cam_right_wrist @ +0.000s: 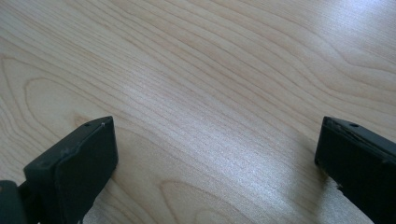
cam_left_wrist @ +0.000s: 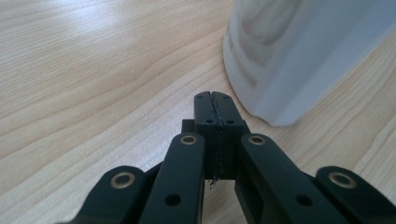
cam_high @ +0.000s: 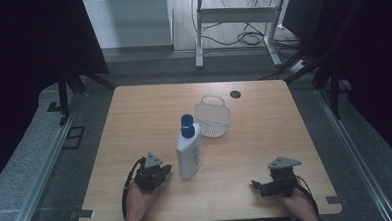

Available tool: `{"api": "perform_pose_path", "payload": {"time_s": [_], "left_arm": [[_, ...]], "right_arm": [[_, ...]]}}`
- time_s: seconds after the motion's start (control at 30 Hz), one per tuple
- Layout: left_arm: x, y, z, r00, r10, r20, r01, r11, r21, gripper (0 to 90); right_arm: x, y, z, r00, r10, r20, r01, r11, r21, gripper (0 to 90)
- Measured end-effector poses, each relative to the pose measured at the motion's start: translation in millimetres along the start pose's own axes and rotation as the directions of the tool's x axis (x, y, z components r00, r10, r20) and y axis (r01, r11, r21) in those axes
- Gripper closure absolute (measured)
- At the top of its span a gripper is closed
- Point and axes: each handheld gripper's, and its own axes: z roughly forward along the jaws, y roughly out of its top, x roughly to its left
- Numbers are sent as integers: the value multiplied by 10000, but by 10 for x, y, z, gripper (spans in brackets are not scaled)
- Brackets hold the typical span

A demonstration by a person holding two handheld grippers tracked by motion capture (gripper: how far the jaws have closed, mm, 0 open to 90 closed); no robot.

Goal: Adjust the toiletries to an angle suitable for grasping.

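From the high view, my left tongs rest on the desk just beside the white bottle, which lies on its side near the middle of the desk with its blue cap pointing away from me toward the white basket; the basket stands upright just beyond the cap, near it but apart, which I judge makes it the likely place for the bottle to go; my right tongs sit low on the desk well apart from the bottle, off to my right, I'd say parked there so as not to crowd the work.

From the left gripper view, my left tongs are closed tight, pad against pad, with nothing between them; the white bottle rises just beside the tips, up and to the right, near but not touching as far as I can tell; closed like this they cannot take the bottle, so I judge they are set either to nudge it or must spread again before a grasp.

From the right gripper view, my right tongs stand wide apart, holding nothing; bare wood of the desk lies between the pads, ready but idle.
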Motion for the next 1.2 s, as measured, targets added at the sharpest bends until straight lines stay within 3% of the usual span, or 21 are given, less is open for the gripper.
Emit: {"api": "perform_pose_path", "payload": {"time_s": [0.7,1.2], "left_arm": [[104,160,200,9998,-122,162,125,9997,-190,893],[108,266,345,9973,-9,734,30,9996,-292,892]], "right_arm": [[-1,2,2,10000,-19,-20,19,10000,5,0],[-1,2,2,10000,-19,-18,19,10000,5,0]]}}
